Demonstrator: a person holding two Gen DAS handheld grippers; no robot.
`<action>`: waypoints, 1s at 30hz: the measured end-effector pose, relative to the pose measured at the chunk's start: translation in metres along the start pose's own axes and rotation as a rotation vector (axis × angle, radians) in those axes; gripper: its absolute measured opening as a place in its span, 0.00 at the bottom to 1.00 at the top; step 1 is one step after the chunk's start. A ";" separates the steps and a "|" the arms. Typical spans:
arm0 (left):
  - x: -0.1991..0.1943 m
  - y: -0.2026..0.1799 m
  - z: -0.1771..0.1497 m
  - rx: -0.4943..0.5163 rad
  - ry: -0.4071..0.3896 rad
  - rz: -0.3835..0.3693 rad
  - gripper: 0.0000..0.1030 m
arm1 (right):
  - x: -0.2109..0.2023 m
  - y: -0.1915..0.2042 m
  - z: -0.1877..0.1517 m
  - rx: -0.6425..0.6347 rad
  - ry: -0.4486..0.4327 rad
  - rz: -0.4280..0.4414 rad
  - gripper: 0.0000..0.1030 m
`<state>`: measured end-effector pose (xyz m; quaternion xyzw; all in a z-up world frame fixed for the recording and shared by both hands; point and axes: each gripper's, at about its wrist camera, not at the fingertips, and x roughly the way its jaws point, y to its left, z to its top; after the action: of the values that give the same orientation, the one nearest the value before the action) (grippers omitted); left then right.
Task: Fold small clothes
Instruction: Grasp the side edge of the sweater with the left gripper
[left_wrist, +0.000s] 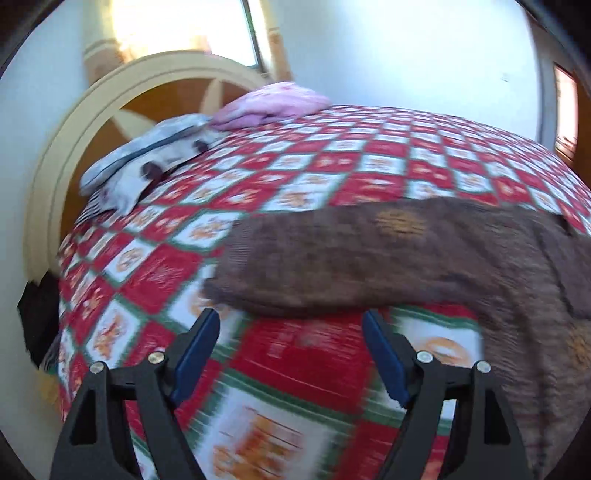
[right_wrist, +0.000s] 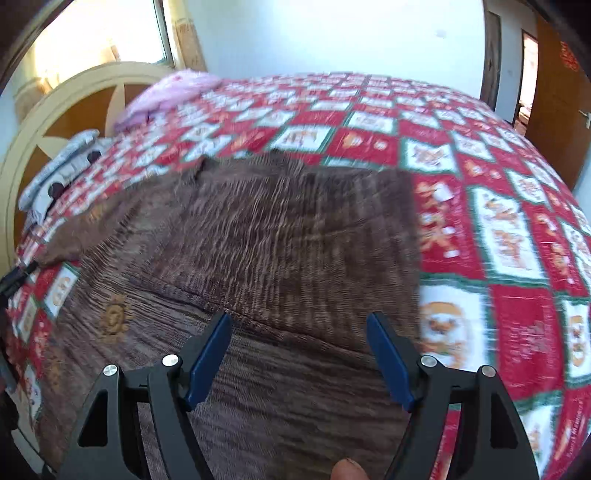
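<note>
Spread wide, the left gripper (left_wrist: 288, 334) hovers over the red checked bedspread (left_wrist: 295, 170), the brown knit sweater's (left_wrist: 388, 258) sleeve just ahead. Right view: the right gripper (right_wrist: 299, 338), also spread, empty, hangs above the sweater's (right_wrist: 280, 236) body.

bedspread (right_wrist: 517, 221) bare right of brown garment (right_wrist: 277, 240) | far corner — pillows (left_wrist: 147, 155), headboard (left_wrist: 74, 147)

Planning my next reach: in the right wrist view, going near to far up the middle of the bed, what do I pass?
Right tongs, open → brown garment spread flat → red and white patchwork bedspread → white wall. The pink bundle lies far off to the left, near the headboard.
</note>
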<state>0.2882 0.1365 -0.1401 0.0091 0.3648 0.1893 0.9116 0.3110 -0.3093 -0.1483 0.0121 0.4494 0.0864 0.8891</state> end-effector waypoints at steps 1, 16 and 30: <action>0.006 0.010 0.001 -0.031 0.019 0.005 0.80 | 0.010 0.002 -0.003 0.001 0.031 -0.011 0.74; 0.043 0.058 -0.002 -0.398 0.143 -0.192 0.77 | 0.000 0.012 -0.031 -0.042 -0.086 -0.072 0.75; 0.073 0.076 0.012 -0.483 0.146 -0.127 0.10 | -0.001 0.011 -0.031 -0.041 -0.091 -0.074 0.75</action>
<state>0.3190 0.2343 -0.1675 -0.2455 0.3737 0.2133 0.8687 0.2841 -0.3000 -0.1649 -0.0187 0.4069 0.0621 0.9112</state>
